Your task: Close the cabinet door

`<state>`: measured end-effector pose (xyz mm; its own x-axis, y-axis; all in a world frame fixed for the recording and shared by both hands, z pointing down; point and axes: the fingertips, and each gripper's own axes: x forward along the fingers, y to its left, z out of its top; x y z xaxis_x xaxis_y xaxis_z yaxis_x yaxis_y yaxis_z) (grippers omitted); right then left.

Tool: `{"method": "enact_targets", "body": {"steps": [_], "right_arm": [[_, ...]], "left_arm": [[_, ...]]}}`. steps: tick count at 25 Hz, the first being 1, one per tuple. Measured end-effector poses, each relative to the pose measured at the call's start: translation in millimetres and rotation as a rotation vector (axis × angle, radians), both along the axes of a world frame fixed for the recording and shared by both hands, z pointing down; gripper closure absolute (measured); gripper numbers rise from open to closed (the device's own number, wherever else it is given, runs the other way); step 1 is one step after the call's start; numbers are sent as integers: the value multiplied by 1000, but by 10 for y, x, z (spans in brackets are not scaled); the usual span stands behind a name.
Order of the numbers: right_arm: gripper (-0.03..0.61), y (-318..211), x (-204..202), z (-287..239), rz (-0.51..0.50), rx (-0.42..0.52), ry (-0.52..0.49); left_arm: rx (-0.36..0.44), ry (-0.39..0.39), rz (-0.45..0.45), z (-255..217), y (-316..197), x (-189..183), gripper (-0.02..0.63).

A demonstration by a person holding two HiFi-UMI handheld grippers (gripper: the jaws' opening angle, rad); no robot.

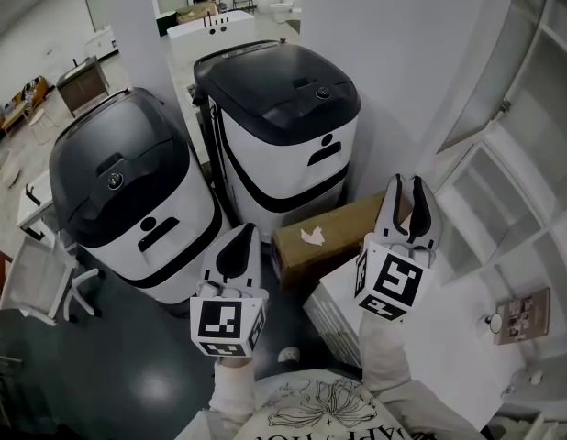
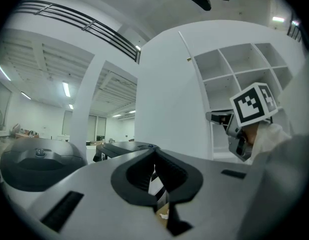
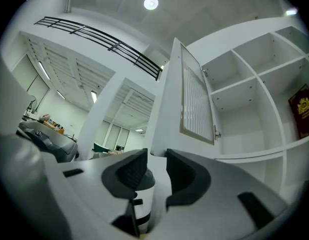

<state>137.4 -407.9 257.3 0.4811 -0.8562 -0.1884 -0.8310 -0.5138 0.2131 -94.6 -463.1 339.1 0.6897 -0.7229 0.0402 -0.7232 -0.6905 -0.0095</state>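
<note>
As it juts outward, open, the cabinet door [image 3: 197, 99] stands upright.

**A:** How much of the cabinet door [image 3: 194, 99] shows in the right gripper view?

**B:** Not all. Its lower end is behind the gripper's own body.

**A:** And the cardboard box [image 1: 325, 236]?

**B:** Its right end is hidden behind the right gripper [image 1: 407, 183].

**A:** The red book [image 3: 303, 109]?

**B:** It runs into the picture's right rim, and its gold crest is too small to make out.

**A:** The print on the shirt [image 1: 334, 409]?

**B:** The bottom edge cuts it off.
</note>
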Motion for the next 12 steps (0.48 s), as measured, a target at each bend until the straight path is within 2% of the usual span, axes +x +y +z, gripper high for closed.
{"method": "enact_targets", "body": {"steps": [12], "right_arm": [[476, -46, 39, -55, 124, -3, 30]], "left_arm": [[-15, 3, 13, 84, -99, 6, 609]]}}
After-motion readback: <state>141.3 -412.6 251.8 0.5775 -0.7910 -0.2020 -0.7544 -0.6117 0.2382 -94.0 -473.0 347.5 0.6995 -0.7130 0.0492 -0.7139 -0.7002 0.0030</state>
